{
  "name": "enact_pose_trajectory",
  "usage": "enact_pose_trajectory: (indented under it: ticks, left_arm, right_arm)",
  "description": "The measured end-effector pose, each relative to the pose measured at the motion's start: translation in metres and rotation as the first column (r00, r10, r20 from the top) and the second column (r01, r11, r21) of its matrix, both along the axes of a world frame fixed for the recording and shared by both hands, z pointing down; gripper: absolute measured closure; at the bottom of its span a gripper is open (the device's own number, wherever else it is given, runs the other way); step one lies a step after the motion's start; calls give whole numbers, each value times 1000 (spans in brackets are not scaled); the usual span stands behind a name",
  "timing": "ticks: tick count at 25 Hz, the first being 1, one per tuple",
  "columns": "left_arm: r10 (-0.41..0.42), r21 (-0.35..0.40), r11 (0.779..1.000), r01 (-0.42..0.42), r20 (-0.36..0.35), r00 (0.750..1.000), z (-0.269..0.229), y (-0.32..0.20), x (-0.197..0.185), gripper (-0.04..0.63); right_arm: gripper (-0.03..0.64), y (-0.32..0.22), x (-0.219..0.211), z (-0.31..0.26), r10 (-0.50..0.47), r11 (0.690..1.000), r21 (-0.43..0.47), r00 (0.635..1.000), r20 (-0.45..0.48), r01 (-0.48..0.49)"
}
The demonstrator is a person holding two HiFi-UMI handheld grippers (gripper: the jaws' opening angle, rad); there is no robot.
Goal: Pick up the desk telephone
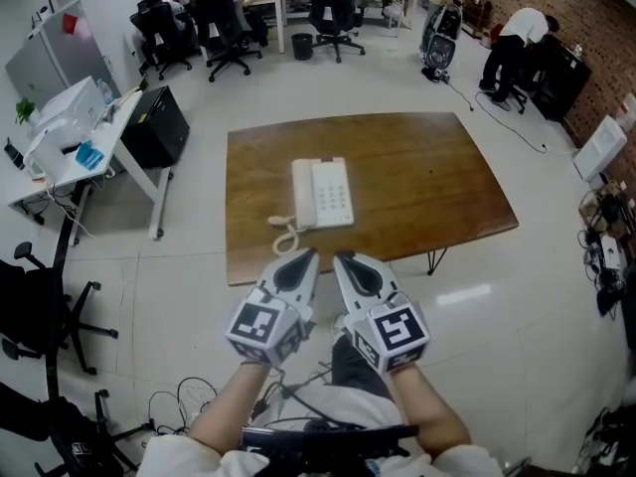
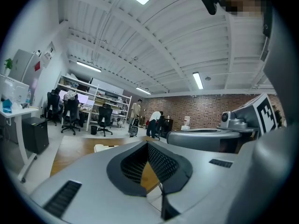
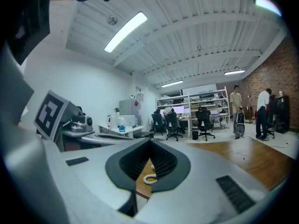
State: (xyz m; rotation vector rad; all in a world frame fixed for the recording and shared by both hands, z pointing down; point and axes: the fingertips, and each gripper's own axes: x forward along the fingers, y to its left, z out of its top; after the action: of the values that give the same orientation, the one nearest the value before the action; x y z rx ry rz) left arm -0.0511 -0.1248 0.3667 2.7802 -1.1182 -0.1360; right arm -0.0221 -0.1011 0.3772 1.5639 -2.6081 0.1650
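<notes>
Desk telephone lies flat nr the near edge of the desk, coiled cord trailing toward that edge. Left gripper and right gripper: both clenched, empty, short of the edge. Risk: unopened jaws would shove the phone, and the handset may slip off w/ the cord snagging.
</notes>
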Motion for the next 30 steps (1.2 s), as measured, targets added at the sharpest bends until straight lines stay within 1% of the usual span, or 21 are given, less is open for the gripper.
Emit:
enact_pose_trajectory:
  ticks: [6, 14, 19, 26, 27, 29, 30]
  left_arm:
    - [-11, -8, 1000, 11, 12, 1000, 4, -32, 10, 595]
    - [-25, -56, 998, 27, 31, 999, 14, -77, 27, 595]
    - [-48, -94, 994, 50, 24, 999, 25, -103, 37, 595]
    - [-66, -135, 988, 71, 42, 997, 38, -132, 41, 595]
    - [-69, -137, 988, 75, 47, 997, 40, -136, 42, 595]
    - [-78, -134, 987, 84, 50, 996, 42, -144, 46, 595]
    - [-80, -137, 987, 86, 51, 996, 43, -148, 47, 595]
  right_arm:
    - [615, -34, 12, 2, 2, 1000, -10, 1000, 8, -1]
    - [615, -81, 28, 13, -19, 999, -44, 1000, 11, 20]
    - [615, -104, 38, 19, -50, 996, -70, 999, 15, 51]
    - [615, -136, 43, 30, -74, 992, -105, 997, 22, 76]
    - [614, -140, 45, 33, -77, 990, -114, 997, 26, 79]
    - [578, -147, 49, 38, -83, 988, -131, 996, 30, 86]
    - [578, -151, 51, 41, -85, 987, -137, 996, 30, 89]
